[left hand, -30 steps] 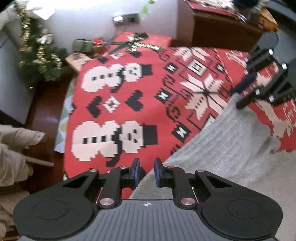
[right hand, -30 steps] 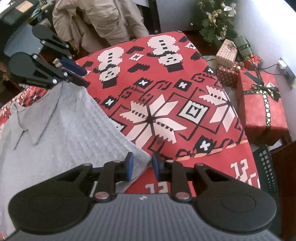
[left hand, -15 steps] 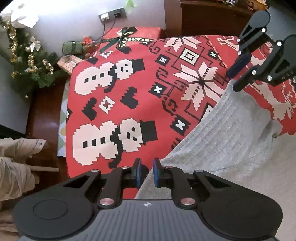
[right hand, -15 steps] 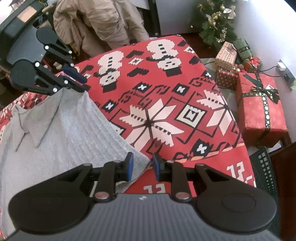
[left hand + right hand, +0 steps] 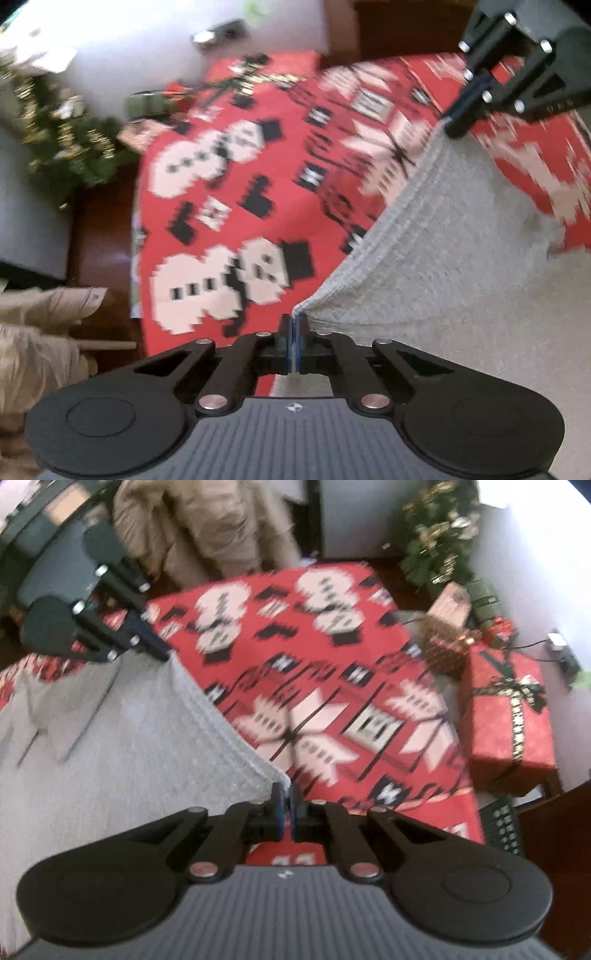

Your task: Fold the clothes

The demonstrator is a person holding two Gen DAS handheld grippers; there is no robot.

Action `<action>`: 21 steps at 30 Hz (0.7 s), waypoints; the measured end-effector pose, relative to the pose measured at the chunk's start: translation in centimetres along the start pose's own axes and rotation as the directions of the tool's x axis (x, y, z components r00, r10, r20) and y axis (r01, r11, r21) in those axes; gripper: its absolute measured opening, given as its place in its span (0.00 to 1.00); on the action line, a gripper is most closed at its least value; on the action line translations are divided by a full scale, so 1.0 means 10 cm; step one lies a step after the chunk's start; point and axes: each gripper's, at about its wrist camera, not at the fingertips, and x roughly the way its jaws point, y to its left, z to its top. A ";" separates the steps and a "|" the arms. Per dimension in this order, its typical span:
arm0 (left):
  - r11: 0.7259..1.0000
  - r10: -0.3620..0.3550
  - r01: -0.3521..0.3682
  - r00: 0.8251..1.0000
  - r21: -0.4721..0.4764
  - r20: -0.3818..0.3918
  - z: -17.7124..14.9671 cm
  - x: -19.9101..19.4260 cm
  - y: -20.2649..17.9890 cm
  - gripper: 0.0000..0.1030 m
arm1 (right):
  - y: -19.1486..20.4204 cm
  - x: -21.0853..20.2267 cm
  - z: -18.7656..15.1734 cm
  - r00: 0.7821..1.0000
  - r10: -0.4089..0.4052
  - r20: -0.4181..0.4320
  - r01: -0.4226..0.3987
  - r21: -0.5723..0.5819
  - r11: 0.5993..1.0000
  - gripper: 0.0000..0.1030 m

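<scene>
Two grippers' fingers pinch the grey sweater's [image 5: 443, 236] hem over the snowman blanket [image 5: 229, 206]; gift boxes [image 5: 509, 709] stand beside.

- Both views are smeared with motion blur; the red patterned cloth [image 5: 258, 206] is streaked.
- The white wall [image 5: 532, 565] is blown out by bright daylight.
- Fisheye bending curves the edges, and the corners fall dark.
</scene>
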 end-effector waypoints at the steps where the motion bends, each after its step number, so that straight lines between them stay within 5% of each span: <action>1: 1.000 0.003 -0.003 1.000 -0.017 -0.002 0.01 0.01 0.02 0.02 | -0.04 0.00 0.03 1.000 -0.007 0.006 0.007 0.010 1.000 0.02; 9: 0.988 0.132 -0.134 0.991 -0.081 -0.020 0.06 0.21 0.06 0.08 | -0.18 0.18 0.15 0.998 -0.055 -0.006 0.055 0.013 0.998 0.03; 13: 0.972 0.130 -0.124 0.991 -0.201 0.019 0.00 0.07 0.25 0.11 | -0.22 0.18 0.14 0.998 -0.059 -0.004 0.059 0.044 0.997 0.10; 17: 0.934 0.158 -0.133 0.986 -0.333 0.050 -0.17 -0.23 0.43 0.15 | -0.34 0.04 0.18 0.999 -0.042 0.012 0.040 0.125 0.991 0.17; 21: 0.866 0.209 -0.162 0.977 -0.473 0.048 -0.53 -0.61 0.50 0.25 | -0.33 -0.19 0.29 0.999 -0.045 0.024 0.042 0.102 0.994 0.22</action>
